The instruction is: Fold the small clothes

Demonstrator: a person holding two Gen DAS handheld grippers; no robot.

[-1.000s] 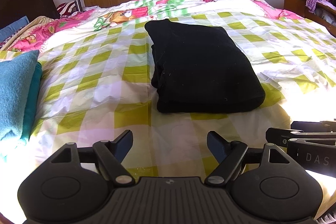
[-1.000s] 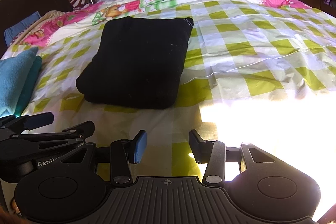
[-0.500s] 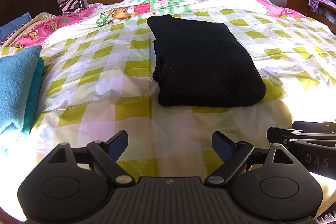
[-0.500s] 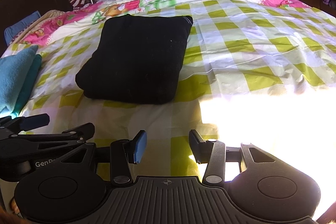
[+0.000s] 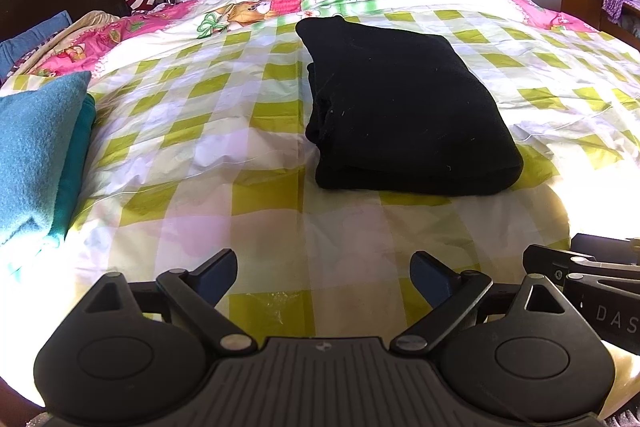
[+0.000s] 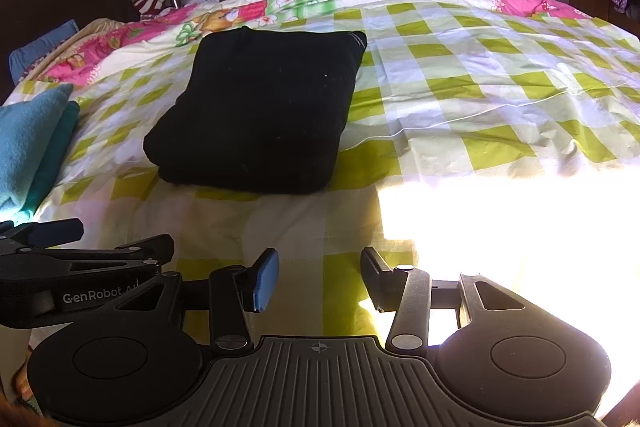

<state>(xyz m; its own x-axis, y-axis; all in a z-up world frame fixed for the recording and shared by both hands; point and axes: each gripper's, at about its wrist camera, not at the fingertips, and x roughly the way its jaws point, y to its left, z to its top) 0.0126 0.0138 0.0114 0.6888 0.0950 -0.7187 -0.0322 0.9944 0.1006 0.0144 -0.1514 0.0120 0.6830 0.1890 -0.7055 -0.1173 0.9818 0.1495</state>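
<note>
At nine o'clock in the left wrist view, a folded blue towel stack (image 5: 38, 151) lies at the edge of the bed, on the green-and-white checked bedspread (image 5: 200, 163). The left gripper (image 5: 323, 277) sits low at six o'clock, its two fingers spread wide apart with nothing between them, hovering over bare bedspread. The black garment (image 5: 404, 111), the task's piece, lies folded into a thick rectangle at about one o'clock from that gripper, well apart from the fingertips, its folded edge facing the camera. Part of the other gripper's body shows at four o'clock.

In the right wrist view the same black garment (image 6: 264, 111) sits at eleven o'clock on the checked bedspread (image 6: 460, 95), with the towel stack (image 6: 28, 143) at nine o'clock. The right gripper (image 6: 319, 277) is at six o'clock, fingers parted more narrowly and holding nothing. A bright patch of sunlight washes out the bedspread at three o'clock.
</note>
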